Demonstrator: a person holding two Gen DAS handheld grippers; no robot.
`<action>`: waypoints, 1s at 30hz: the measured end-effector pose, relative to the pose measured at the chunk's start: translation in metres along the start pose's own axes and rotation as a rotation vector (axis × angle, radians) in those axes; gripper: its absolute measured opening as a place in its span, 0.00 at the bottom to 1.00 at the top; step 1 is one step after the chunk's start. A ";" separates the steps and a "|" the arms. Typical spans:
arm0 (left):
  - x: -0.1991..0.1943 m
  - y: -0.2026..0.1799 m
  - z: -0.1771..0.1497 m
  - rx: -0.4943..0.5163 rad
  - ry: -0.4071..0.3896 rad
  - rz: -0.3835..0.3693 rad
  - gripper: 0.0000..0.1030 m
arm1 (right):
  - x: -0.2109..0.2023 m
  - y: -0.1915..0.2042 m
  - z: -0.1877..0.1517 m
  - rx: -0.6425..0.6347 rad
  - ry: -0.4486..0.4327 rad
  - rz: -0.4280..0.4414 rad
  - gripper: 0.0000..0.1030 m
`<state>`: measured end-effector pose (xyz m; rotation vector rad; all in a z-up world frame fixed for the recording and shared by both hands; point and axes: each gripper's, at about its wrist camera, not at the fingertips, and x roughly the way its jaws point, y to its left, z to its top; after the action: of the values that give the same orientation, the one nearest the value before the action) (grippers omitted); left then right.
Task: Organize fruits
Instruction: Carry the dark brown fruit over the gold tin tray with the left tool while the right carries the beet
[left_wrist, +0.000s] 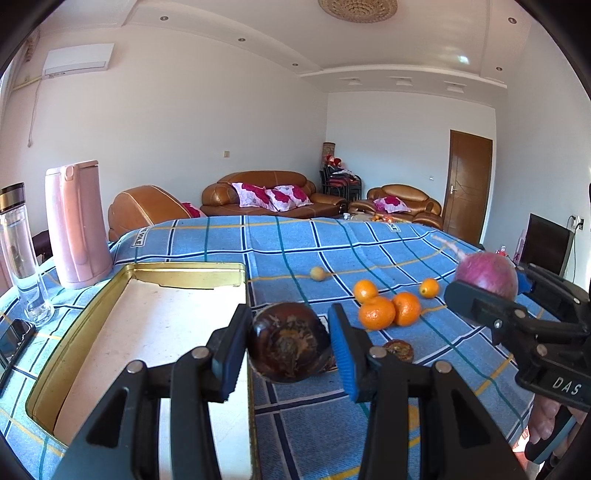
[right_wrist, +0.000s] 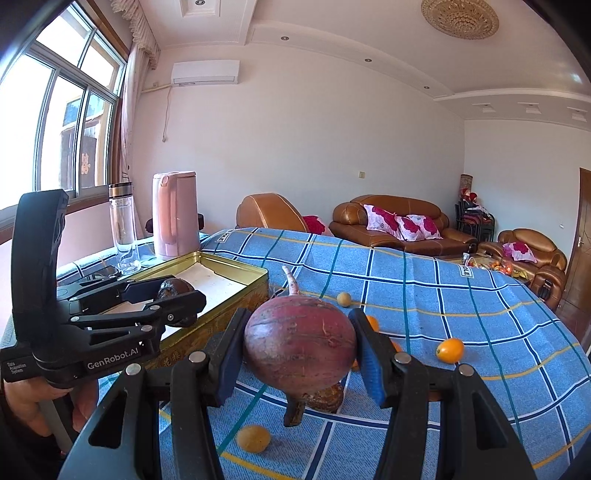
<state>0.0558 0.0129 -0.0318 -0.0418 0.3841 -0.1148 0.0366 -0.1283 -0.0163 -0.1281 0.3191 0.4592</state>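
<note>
Tin, shallow gold rectangular tray (left_wrist: 92, 314): left gripper (left_wrist: 288, 343), jaws clenched on dark brown round fruit (left_wrist: 288, 341), sat at its edge; right gripper (right_wrist: 299, 350), jaws grasping reddish-purple round fruit (right_wrist: 299, 343), lay farther right.

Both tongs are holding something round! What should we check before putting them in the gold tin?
1. Left tongs grip the dark brown fruit on both sides: ok.
2. Right tongs grip the purple-red root, tail pointing away: ok.
3. Tin is open with nothing in the part we see: ok.
4. Left tongs are at the tin's edge; whether the fruit is fully over it: cannot tell.
5. Root is over the tin: not ok, it hangs above the blue cloth.
6. Oranges and small yellow fruits lie clear of the tin: ok.
</note>
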 end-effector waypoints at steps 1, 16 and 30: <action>0.000 0.002 0.000 -0.002 0.000 0.004 0.44 | 0.001 0.001 0.002 -0.004 -0.002 0.003 0.54; 0.001 0.037 -0.002 -0.037 0.024 0.061 0.44 | 0.021 0.029 0.023 -0.067 -0.013 0.067 0.54; 0.007 0.073 0.000 -0.044 0.048 0.149 0.44 | 0.051 0.055 0.043 -0.110 -0.017 0.137 0.54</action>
<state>0.0700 0.0848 -0.0393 -0.0535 0.4367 0.0395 0.0669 -0.0502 0.0047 -0.2101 0.2870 0.6136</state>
